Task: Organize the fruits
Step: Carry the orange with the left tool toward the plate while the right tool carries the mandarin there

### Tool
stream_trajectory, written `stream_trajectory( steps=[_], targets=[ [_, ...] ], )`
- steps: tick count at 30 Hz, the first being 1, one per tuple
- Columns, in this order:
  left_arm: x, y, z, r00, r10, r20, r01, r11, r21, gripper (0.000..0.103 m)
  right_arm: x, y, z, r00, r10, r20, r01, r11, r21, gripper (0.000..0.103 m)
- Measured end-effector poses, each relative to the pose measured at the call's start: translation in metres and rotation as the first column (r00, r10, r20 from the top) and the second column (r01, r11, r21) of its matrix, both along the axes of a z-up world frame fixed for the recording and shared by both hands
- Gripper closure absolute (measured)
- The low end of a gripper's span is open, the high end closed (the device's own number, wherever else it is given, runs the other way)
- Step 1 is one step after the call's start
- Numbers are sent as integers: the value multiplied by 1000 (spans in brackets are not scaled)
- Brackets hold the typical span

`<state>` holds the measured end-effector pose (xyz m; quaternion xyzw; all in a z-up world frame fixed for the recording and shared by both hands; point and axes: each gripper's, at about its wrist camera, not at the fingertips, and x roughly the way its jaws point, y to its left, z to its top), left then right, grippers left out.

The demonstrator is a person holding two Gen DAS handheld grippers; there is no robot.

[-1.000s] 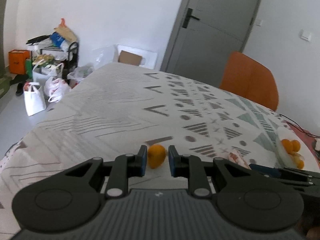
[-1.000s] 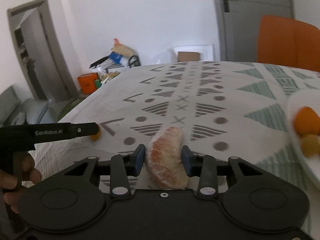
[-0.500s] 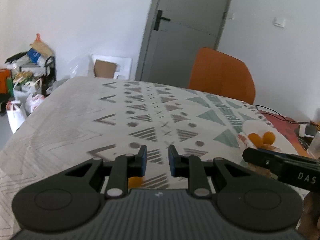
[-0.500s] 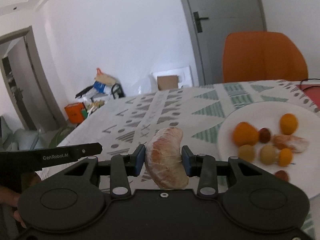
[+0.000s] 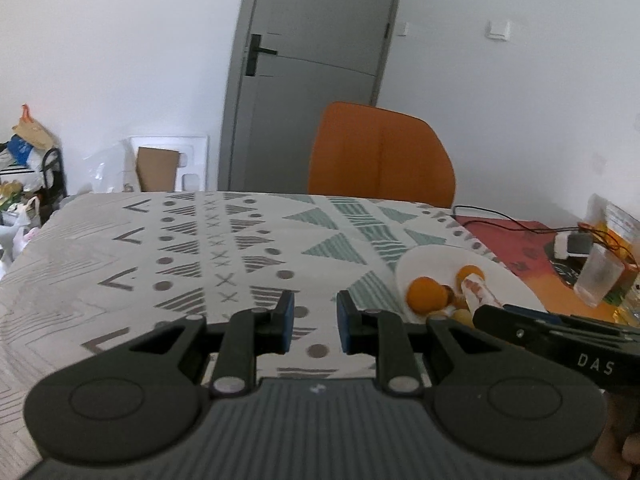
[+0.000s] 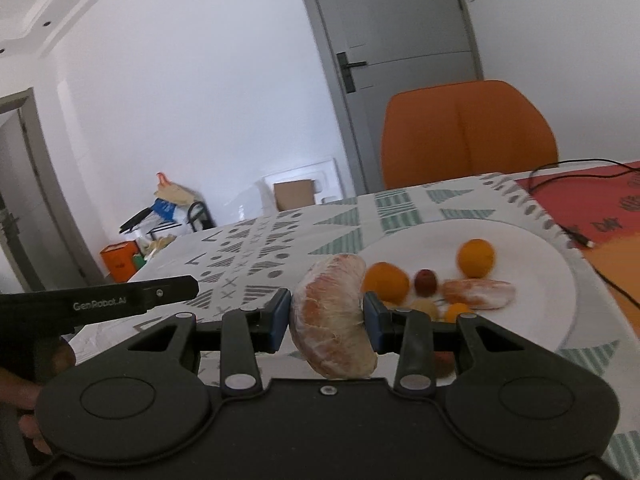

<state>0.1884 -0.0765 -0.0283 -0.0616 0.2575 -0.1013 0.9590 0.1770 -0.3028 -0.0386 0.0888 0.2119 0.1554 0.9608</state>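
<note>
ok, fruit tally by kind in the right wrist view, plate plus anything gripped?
Peeled citrus segments: 2, one held in the right gripper, segment at, one on the white plate at
Whole orange fruits: 3
Small red fruit: 1
Small yellowish fruit: 1, partly hidden
Total: 7

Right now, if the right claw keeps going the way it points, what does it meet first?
Probably the white plate: the right claw, shut on a peeled citrus segment, points toward the orange fruit there; depth is unclear.

Left gripper (image 5: 313, 326) jaws empty above patterned tablecloth (image 5: 224, 240), plate (image 5: 436, 260) right.
</note>
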Motion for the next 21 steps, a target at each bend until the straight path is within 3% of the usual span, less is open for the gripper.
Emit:
stream_trajectory(
  steps=[21],
  targets=[
    [24, -65, -7, 991, -130, -18, 131, 991, 30, 82, 6, -70, -16, 983, -179, -38, 180, 983, 28, 66]
  ],
)
